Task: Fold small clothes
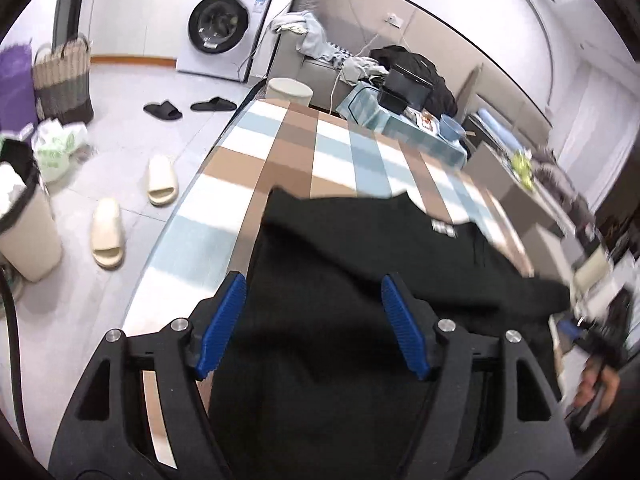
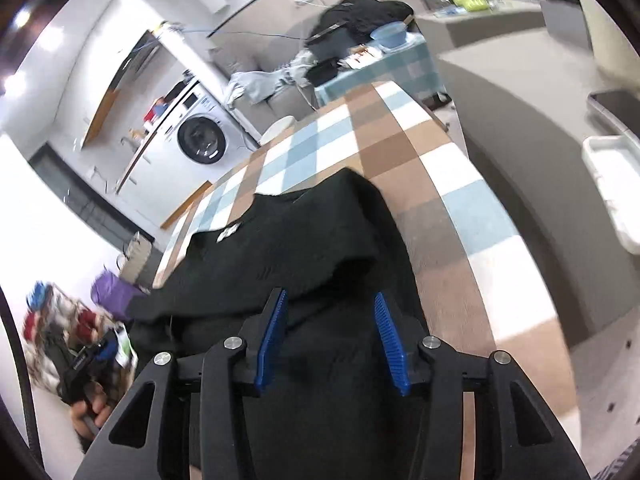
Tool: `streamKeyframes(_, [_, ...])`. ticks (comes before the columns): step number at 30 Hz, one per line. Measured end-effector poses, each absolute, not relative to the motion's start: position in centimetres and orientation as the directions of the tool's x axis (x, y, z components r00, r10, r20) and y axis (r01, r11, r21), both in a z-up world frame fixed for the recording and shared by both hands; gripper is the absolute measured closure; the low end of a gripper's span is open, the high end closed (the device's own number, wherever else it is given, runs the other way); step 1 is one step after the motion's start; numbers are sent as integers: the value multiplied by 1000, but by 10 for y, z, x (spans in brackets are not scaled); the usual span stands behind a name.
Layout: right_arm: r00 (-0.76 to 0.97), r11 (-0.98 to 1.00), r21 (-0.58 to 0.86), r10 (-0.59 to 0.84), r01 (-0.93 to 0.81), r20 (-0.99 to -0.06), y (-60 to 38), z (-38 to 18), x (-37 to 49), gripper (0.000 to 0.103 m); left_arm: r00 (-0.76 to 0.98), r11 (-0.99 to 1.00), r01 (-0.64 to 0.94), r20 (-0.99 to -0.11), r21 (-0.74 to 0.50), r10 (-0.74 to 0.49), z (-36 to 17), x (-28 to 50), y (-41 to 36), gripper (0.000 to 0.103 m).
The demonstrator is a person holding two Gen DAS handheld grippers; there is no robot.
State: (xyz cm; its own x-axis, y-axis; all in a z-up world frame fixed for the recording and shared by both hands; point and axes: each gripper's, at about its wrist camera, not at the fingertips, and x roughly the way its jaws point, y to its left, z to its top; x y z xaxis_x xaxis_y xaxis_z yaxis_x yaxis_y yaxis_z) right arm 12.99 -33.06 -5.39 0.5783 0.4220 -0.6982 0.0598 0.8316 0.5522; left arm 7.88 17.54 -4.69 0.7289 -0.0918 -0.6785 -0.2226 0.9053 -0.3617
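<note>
A black garment (image 1: 360, 280) with a small white label lies spread on the checked tablecloth (image 1: 304, 148), its near part folded into a raised ridge. My left gripper (image 1: 314, 292) is open, its blue pads (image 1: 224, 320) hovering over the garment's near left part. In the right wrist view the same garment (image 2: 304, 248) lies below my right gripper (image 2: 330, 312), which is open with blue pads (image 2: 390, 344) over the garment's near right edge. Neither gripper holds cloth. The other hand and gripper show blurred at the side of each view (image 1: 596, 344) (image 2: 86, 364).
The checked tablecloth (image 2: 400, 152) stretches away beyond the garment. A second small table (image 1: 404, 128) with a blue bowl and black bags stands behind. On the floor at left are slippers (image 1: 108, 232), a bin (image 1: 24, 232), a basket and a washing machine (image 1: 224, 28).
</note>
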Motion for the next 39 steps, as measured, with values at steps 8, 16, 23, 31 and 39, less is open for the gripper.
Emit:
streamKeyframes(8, [585, 842, 539, 417, 41, -696, -324, -54, 153, 57, 696, 850, -271, -702, -452, -152, -61, 152, 204, 35])
streamKeyframes(16, [616, 786, 616, 461, 50, -639, -339, -53, 160, 86, 714, 842, -263, -682, -471, -158, -72, 181, 204, 97])
streamKeyframes(23, [684, 636, 769, 534, 62, -497, -354, -34, 199, 95, 775, 839, -225, -613, -496, -155, -43, 204, 209, 97])
streamKeyframes(31, [673, 641, 689, 347, 338, -653, -383, -65, 226, 73, 696, 752, -365, -697, -549, -171, -76, 246, 239, 78])
streamKeyframes(39, [622, 812, 553, 338, 186, -706, -350, -36, 203, 63, 697, 864, -281, -708, -417, -114, -62, 230, 207, 52])
